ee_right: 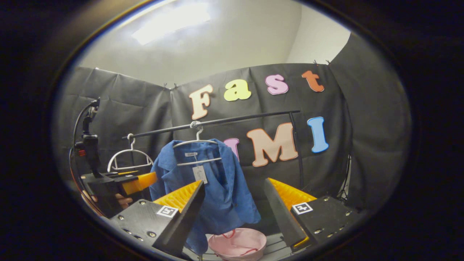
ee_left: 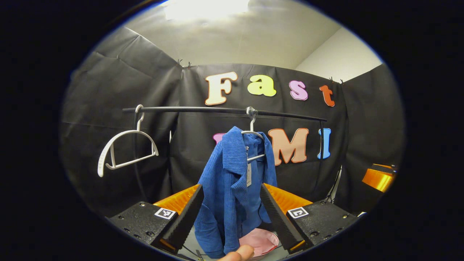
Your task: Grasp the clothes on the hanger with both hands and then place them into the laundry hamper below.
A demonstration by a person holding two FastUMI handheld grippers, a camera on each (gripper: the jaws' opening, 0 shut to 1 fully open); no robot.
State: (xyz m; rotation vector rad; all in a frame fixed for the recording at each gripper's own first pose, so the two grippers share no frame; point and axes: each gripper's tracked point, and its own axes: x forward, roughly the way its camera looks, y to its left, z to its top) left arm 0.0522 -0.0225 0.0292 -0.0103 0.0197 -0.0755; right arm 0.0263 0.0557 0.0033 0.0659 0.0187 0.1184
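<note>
Fingertip of my own hand point(ee_left: 237, 253) poked in at the bottom of the left gripper view, just in front of the pink laundry hamper point(ee_left: 259, 242). Left gripper point(ee_left: 230, 217) had its fingers wide apart, gripping nothing, the blue shirt point(ee_left: 232, 195) hanging beyond the gap. Shirt was on a white hanger point(ee_left: 253, 139) on the black rail point(ee_left: 217, 110), hamper below it. An empty hanger point(ee_left: 125, 150) hung further along the rail. Right gripper point(ee_right: 233, 214) fingers were also spread, empty, well short of the shirt point(ee_right: 217, 181). Right gripper view showed the hamper point(ee_right: 239, 243) whole, plus the other gripper point(ee_right: 139, 181) and a hand point(ee_right: 123, 200) near the shirt's sleeve.
</note>
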